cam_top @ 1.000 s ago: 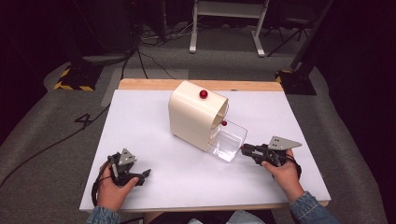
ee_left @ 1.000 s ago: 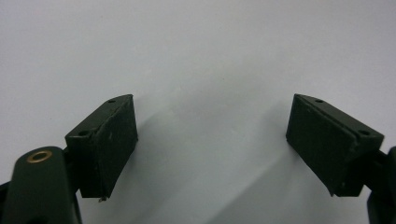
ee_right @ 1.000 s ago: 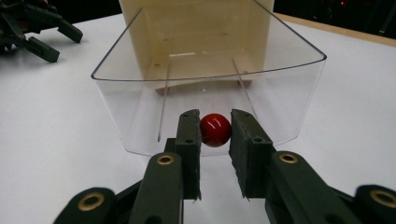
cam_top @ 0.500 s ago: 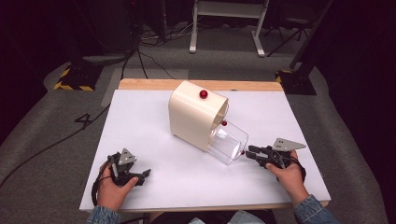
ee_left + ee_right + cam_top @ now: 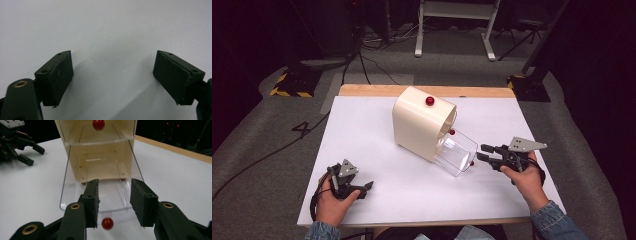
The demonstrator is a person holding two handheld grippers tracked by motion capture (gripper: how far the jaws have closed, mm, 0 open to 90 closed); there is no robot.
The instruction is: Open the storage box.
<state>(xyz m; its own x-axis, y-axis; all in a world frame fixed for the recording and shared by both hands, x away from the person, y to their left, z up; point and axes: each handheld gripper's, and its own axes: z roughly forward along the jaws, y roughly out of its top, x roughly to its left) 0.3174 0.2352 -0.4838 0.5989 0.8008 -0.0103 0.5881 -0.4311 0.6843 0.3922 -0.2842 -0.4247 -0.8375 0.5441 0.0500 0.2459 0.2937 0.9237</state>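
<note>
A cream drawer box (image 5: pixel 419 125) stands mid-table with a red ball (image 5: pixel 430 101) on top. Its clear lower drawer (image 5: pixel 457 152) juts out toward the right, with a red knob (image 5: pixel 471 163) on its front. My right gripper (image 5: pixel 482 152) is open just right of that drawer. In the right gripper view the gripper (image 5: pixel 113 195) straddles the drawer's (image 5: pixel 100 192) front edge, and the knob (image 5: pixel 107 223) sits low between the jaws, untouched. A second drawer above carries its own red knob (image 5: pixel 98 124). My left gripper (image 5: pixel 367 189) rests open at the front left, with bare table (image 5: pixel 110 30) between its jaws.
The white table (image 5: pixel 362 130) has a wooden strip (image 5: pixel 372 90) along its far edge. Cables (image 5: pixel 372 65), a yellow-black striped base (image 5: pixel 292 85) and a white stand (image 5: pixel 452 30) are on the floor beyond. The left gripper (image 5: pixel 36 157) appears far off in the right gripper view.
The clear lower drawer has slid further out toward the right, with my right gripper moving right along with it. The left gripper has stayed put.
</note>
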